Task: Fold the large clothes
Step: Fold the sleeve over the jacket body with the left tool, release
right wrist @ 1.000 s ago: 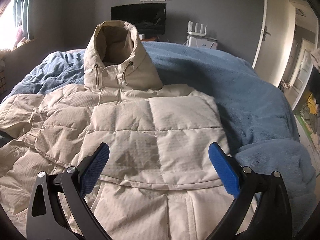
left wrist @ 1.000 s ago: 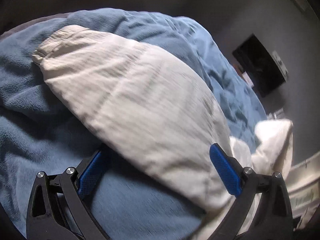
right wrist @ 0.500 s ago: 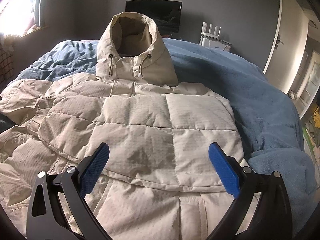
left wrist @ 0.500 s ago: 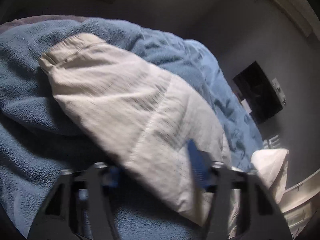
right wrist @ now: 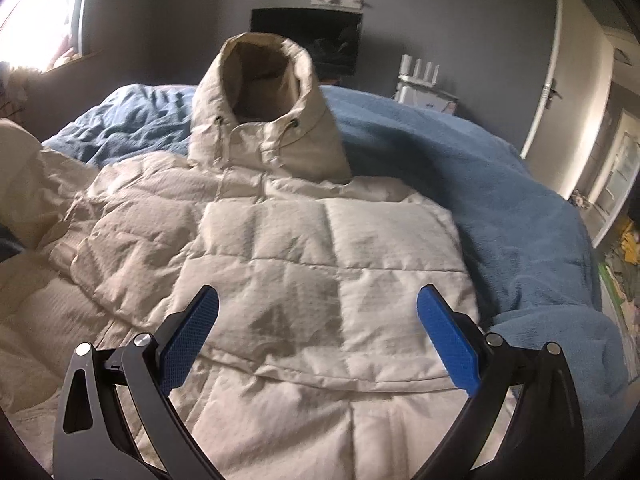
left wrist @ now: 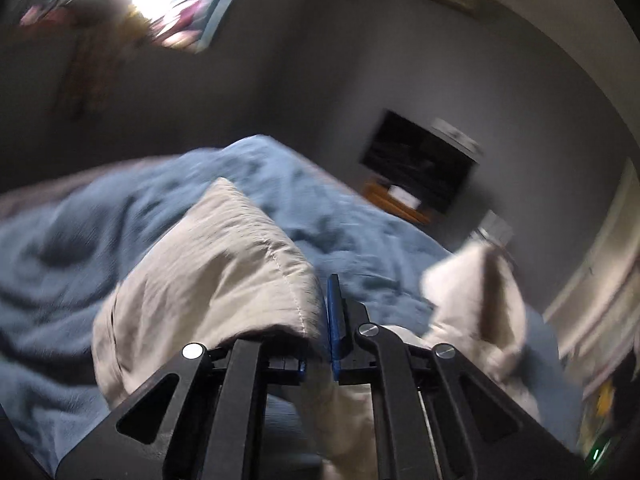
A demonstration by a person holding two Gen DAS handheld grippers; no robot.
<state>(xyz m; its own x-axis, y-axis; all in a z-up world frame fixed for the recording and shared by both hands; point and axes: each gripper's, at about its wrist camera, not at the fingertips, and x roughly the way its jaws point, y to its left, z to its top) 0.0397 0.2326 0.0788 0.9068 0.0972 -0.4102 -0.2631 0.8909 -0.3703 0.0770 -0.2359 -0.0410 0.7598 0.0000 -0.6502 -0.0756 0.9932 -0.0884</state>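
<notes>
A cream quilted hooded jacket lies front-up on a bed with a blue blanket; its hood points away from me. My right gripper is open and empty, held just above the jacket's lower front. In the left wrist view, my left gripper is shut on the jacket's sleeve, which is lifted off the blanket and drapes over the left finger. The hood shows blurred at the right.
A dark TV hangs on the grey wall behind the bed. A bright window is at the left. A white door and clutter on the floor are at the right.
My left gripper has closed on the sleeve and lifted it, swinging the view up toward the wall and window. The right gripper has stayed open and drifted slightly lower over the jacket.
</notes>
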